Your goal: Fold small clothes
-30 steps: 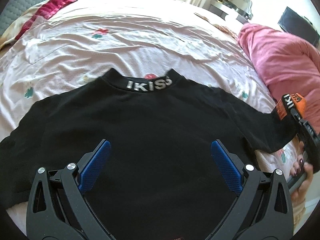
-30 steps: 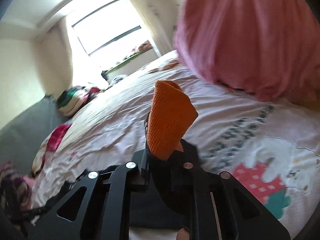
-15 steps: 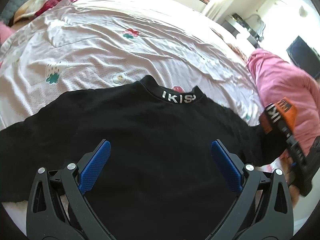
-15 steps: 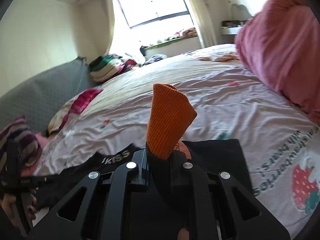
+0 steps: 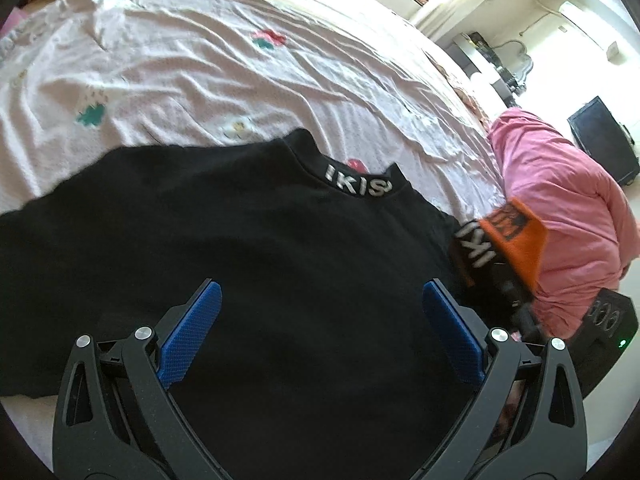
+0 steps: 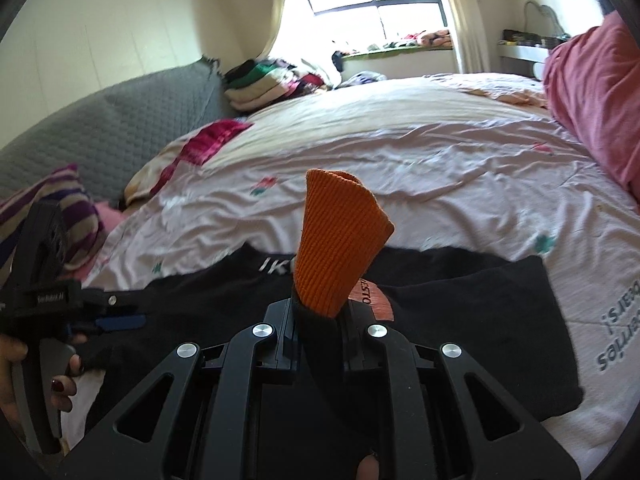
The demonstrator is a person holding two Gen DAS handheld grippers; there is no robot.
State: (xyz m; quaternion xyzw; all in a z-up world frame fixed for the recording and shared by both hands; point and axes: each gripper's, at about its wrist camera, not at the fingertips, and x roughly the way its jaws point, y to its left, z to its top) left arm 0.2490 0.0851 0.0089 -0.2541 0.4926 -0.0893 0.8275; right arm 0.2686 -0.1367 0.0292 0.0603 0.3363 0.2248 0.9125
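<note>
A small black top (image 5: 248,248) with "IKISS" on its collar (image 5: 356,182) lies flat on the bed. My left gripper (image 5: 320,336) is open, its blue pads (image 5: 190,330) spread just above the top's body. My right gripper (image 6: 320,316) is shut on the sleeve end with the orange cuff (image 6: 340,240), which stands up from the jaws. That cuff (image 5: 516,236) shows in the left wrist view, lifted at the top's right side. The black top (image 6: 460,320) spreads below it in the right wrist view, where the left gripper (image 6: 120,322) appears at the left.
The bed sheet (image 5: 200,60) is pale pink with small prints. A pink pillow (image 5: 568,200) lies at the right edge. Folded clothes (image 6: 272,80) are stacked by a grey headboard (image 6: 100,120). A striped cushion (image 6: 60,200) is at the left.
My right gripper has carried the orange-cuffed sleeve inward over the top's body, toward the collar. My left gripper stays open and has shifted a little over the top.
</note>
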